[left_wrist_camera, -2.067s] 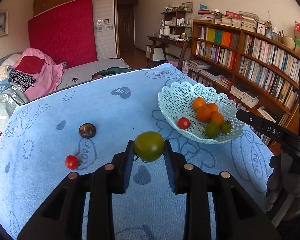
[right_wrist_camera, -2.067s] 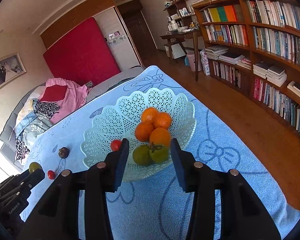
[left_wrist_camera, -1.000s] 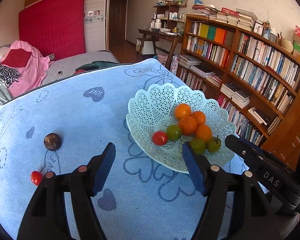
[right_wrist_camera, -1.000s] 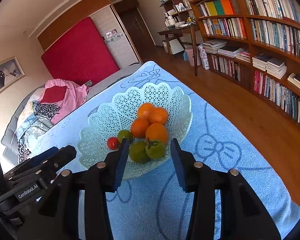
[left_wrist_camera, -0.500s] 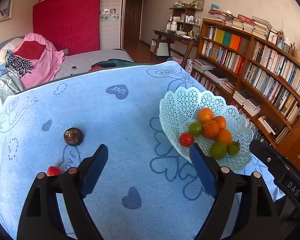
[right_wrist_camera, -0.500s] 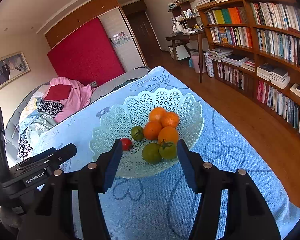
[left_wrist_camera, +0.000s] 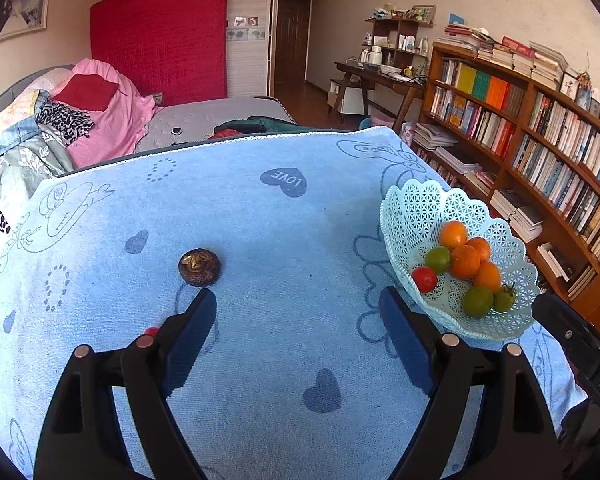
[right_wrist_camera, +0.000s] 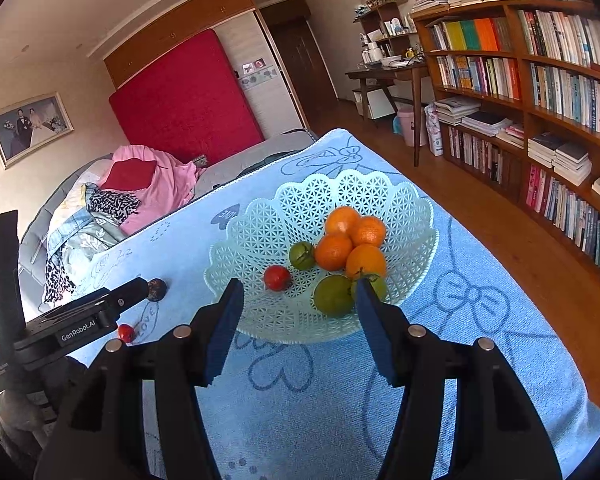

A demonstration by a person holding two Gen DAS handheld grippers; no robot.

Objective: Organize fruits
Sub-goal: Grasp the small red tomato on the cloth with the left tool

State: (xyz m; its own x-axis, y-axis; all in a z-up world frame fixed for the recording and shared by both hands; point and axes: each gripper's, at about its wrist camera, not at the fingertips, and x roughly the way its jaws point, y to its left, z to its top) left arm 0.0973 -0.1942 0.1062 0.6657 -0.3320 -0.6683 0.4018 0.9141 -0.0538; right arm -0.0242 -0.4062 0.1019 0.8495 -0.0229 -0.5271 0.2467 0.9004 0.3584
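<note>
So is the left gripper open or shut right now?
Open. The left gripper has its jaws spread wide over the blue cloth, nothing between them.

The left tongs fill the lower frame of their own view, jaws spread wide and holding nothing. The right tongs likewise gape, empty, at lower centre.

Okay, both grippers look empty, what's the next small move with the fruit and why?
Probably lower the open left gripper onto the dark brown round fruit just ahead of it. That fruit and a small red tomato lie on the blue towel, outside the pale green lattice basket.
</note>
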